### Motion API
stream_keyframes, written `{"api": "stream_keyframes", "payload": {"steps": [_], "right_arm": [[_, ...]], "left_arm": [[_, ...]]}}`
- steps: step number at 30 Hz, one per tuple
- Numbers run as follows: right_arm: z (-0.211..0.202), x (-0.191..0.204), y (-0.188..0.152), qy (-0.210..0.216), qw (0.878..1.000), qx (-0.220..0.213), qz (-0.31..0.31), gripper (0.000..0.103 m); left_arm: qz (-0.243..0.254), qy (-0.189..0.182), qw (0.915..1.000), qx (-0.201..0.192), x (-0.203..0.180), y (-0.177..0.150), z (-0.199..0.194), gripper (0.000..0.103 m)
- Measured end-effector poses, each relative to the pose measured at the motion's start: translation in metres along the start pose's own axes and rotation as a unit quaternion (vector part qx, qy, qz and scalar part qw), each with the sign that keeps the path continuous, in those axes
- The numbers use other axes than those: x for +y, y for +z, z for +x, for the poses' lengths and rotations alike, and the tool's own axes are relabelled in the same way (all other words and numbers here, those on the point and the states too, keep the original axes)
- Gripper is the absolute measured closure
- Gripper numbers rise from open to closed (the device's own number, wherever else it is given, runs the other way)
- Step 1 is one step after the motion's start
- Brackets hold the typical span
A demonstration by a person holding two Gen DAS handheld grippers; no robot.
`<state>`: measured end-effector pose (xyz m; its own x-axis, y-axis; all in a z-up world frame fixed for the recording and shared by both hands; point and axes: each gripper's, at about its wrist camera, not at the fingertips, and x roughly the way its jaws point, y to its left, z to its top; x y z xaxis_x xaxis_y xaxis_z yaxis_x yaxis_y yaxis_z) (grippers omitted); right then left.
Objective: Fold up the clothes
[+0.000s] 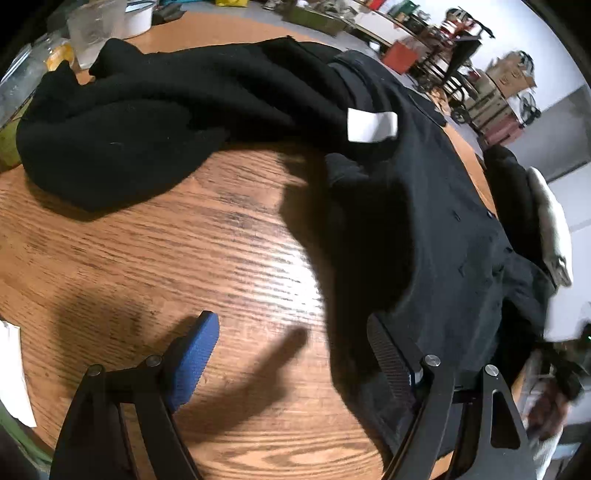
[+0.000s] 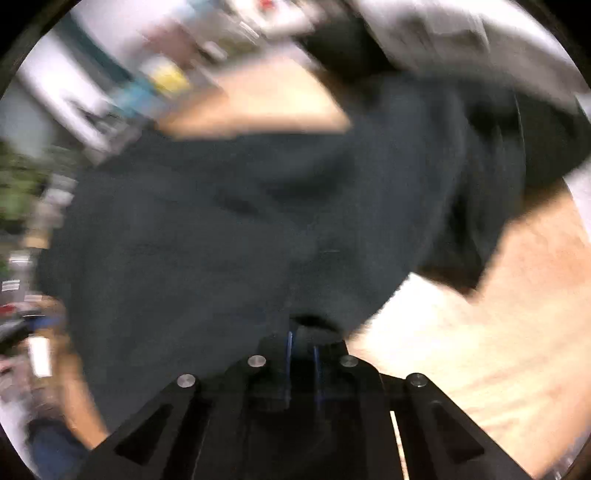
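A dark navy buttoned shirt [image 1: 443,206] lies spread on the right of the wooden table [image 1: 184,258], with a white tag [image 1: 371,126] near its collar. A black knit garment [image 1: 155,122] is bunched at the back left. My left gripper [image 1: 291,347] is open above the table, its right finger over the shirt's edge. In the blurred right wrist view my right gripper [image 2: 303,339] is shut on a fold of the dark shirt [image 2: 221,229], which fills the view.
A frosted plastic container [image 1: 96,29] and a white bowl [image 1: 136,18] stand at the table's back left. A white paper [image 1: 14,373] lies at the left edge. A chair with a grey cushion [image 1: 550,229] and cluttered furniture stand to the right.
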<state>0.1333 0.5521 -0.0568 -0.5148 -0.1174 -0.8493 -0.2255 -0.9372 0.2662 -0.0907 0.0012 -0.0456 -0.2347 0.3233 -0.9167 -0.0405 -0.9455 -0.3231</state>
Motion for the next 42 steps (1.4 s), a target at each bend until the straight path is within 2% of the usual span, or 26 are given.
{"api": "stream_keyframes", "payload": {"steps": [2,4,7,8,9,11,13,15,18,20,21,22,23,24,26,29,30,31,32,33,34,36,37,38,40,42], "right_arm": [[-0.061,0.010,0.007,0.015,0.991,-0.134,-0.025,0.094],[-0.072,-0.008,0.007,-0.097,0.983,-0.158,0.003,0.093],[-0.089,-0.036,0.007,-0.262,0.945,-0.190,0.046,0.088],[-0.087,-0.045,0.007,-0.289,0.938,-0.182,0.062,0.070],[-0.074,-0.053,0.005,-0.268,0.949,-0.143,0.083,0.051],[-0.050,-0.068,0.000,-0.217,0.966,-0.069,0.122,0.045],[-0.041,-0.077,-0.006,-0.143,0.978,-0.033,0.146,0.028],[-0.038,-0.077,-0.010,-0.111,0.982,-0.020,0.154,0.023],[-0.039,-0.083,-0.017,-0.116,0.983,-0.011,0.142,0.022],[-0.040,-0.085,-0.017,-0.113,0.984,-0.007,0.140,0.021],[-0.040,-0.086,-0.018,-0.109,0.984,-0.006,0.141,0.021],[-0.040,-0.087,-0.020,-0.106,0.984,-0.006,0.143,0.021],[-0.040,-0.089,-0.022,-0.102,0.984,-0.006,0.145,0.020],[-0.041,-0.090,-0.024,-0.098,0.984,-0.006,0.147,0.020],[-0.042,-0.096,-0.024,-0.089,0.984,-0.011,0.155,0.020],[-0.050,-0.106,-0.024,-0.076,0.982,-0.023,0.169,0.020],[-0.059,-0.110,-0.028,-0.075,0.982,-0.027,0.173,0.020],[-0.061,-0.112,-0.027,-0.078,0.981,-0.032,0.177,0.019],[-0.063,-0.115,-0.027,-0.083,0.979,-0.036,0.180,0.019],[-0.064,-0.116,-0.027,-0.091,0.978,-0.036,0.183,0.018],[-0.065,-0.117,-0.027,-0.099,0.977,-0.037,0.185,0.018],[-0.063,-0.117,-0.029,-0.107,0.977,-0.027,0.181,0.018],[-0.057,-0.113,-0.029,-0.107,0.979,-0.014,0.172,0.018],[-0.051,-0.108,-0.030,-0.108,0.981,0.000,0.160,0.018],[-0.043,-0.098,-0.029,-0.122,0.982,0.015,0.146,0.018],[-0.038,-0.090,-0.027,-0.143,0.980,0.019,0.139,0.018]], "left_arm": [[-0.014,0.014,0.9997,-0.013,0.004,0.004,-0.002,0.021],[-0.028,0.029,0.9987,-0.030,0.008,0.007,-0.003,0.021],[-0.036,0.046,0.9967,-0.057,0.012,0.018,-0.006,0.021],[-0.033,0.047,0.9964,-0.062,0.011,0.020,-0.005,0.021],[-0.031,0.043,0.9966,-0.063,0.009,0.022,-0.003,0.021],[-0.023,0.023,0.9983,-0.048,0.003,0.024,0.004,0.021],[-0.006,0.007,0.9996,-0.026,-0.013,0.023,0.013,0.021],[0.022,0.019,0.9994,-0.018,-0.035,0.021,0.022,0.021],[0.075,0.070,0.9945,-0.017,-0.064,0.013,0.036,0.020],[0.110,0.076,0.9909,-0.009,-0.077,0.005,0.040,0.026],[0.127,0.064,0.9899,-0.003,-0.082,0.000,0.038,0.035],[0.134,0.055,0.9894,0.003,-0.084,-0.003,0.036,0.077],[0.128,0.051,0.9904,0.010,-0.081,-0.004,0.031,0.100],[0.117,0.051,0.9917,0.006,-0.075,-0.006,0.023,0.100],[0.108,0.029,0.9932,-0.030,-0.061,-0.008,-0.008,0.100],[0.043,-0.043,0.9892,-0.134,-0.019,-0.013,-0.083,0.100],[0.019,-0.066,0.9833,-0.169,-0.005,-0.015,-0.107,0.100],[-0.004,-0.054,0.9749,-0.216,0.010,-0.020,-0.129,0.101],[-0.024,-0.013,0.9620,-0.272,0.025,-0.028,-0.149,0.101],[-0.045,0.028,0.9438,-0.326,0.040,-0.035,-0.169,0.100],[-0.055,0.053,0.9372,-0.340,0.052,-0.039,-0.174,0.095],[-0.060,0.080,0.9475,-0.304,0.071,-0.040,-0.163,0.060],[-0.063,0.093,0.9519,-0.285,0.081,-0.040,-0.157,0.028],[-0.068,0.092,0.9613,-0.250,0.091,-0.039,-0.145,0.020],[-0.084,0.071,0.9816,-0.156,0.105,-0.031,-0.106,0.020],[-0.094,0.059,0.9895,-0.093,0.109,-0.030,-0.075,0.020]]}}
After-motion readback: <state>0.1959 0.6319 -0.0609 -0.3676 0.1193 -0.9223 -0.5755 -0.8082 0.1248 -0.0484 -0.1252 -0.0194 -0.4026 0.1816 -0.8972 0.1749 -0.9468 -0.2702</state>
